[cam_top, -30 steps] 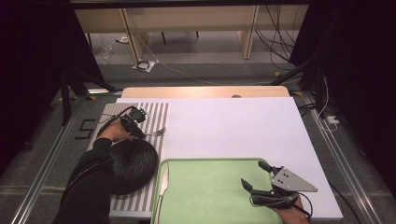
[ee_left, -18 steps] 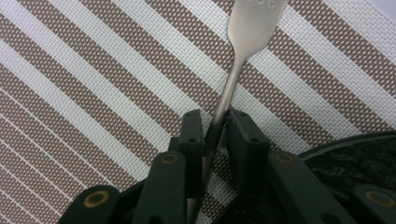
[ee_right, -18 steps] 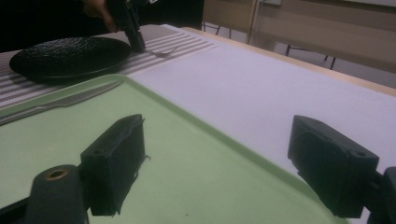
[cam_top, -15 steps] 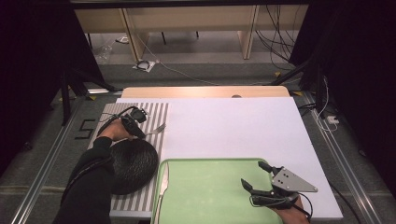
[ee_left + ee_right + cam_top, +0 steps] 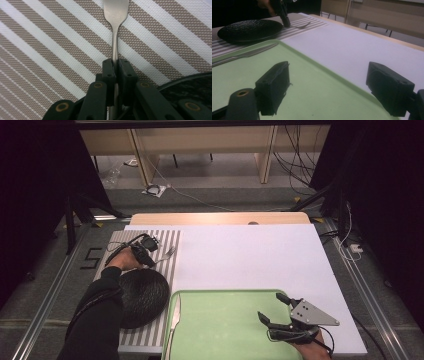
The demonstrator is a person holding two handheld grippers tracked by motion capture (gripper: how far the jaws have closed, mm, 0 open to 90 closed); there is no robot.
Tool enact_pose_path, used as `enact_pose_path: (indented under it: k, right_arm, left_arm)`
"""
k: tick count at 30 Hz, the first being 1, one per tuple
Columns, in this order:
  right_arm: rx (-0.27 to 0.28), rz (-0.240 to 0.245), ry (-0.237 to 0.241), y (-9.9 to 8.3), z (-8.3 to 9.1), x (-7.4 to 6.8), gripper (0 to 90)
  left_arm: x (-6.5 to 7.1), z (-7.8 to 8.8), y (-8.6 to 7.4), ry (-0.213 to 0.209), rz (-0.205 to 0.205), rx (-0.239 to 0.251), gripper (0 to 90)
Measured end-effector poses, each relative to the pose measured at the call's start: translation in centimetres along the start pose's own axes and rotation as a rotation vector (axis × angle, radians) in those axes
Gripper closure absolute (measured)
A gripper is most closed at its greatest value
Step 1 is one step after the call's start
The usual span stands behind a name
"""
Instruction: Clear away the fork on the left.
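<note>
The left tongs (image 5: 115, 65) have just been closing and now pinch the fork (image 5: 115, 30) by its handle — it lies on the striped mat (image 5: 45, 50), just beside the black plate (image 5: 142, 295). The right tongs (image 5: 334, 85) gape wide.

Forks: one (image 5: 115, 15), in my left gripper (image 5: 116, 65)
Knives: one (image 5: 175, 316)
Plates: one (image 5: 142, 295)
Trays: one (image 5: 225, 320)
Mats: one (image 5: 117, 245)
</note>
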State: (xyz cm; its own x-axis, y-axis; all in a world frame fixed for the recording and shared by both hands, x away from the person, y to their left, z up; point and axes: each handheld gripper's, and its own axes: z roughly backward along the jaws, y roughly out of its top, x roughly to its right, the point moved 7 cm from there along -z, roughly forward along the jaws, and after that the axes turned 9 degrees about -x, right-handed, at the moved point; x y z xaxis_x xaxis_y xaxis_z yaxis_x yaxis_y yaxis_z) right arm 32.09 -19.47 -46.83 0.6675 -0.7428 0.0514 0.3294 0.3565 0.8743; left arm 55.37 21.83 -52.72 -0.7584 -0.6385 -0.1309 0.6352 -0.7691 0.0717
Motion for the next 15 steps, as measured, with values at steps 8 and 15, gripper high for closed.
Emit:
enact_pose_path:
  k: [8,15]
  right_arm:
    - [-0.003,0.001,0.0,0.0,0.0,0.0,19.8]
    - [-0.007,0.006,0.0,-0.1,0.0,0.0,19.8]
  left_arm:
    - [-1.4,1.3,-0.1,0.089,0.025,0.041,83.9]
    - [-2.6,2.5,-0.8,0.166,0.063,0.079,83.9]
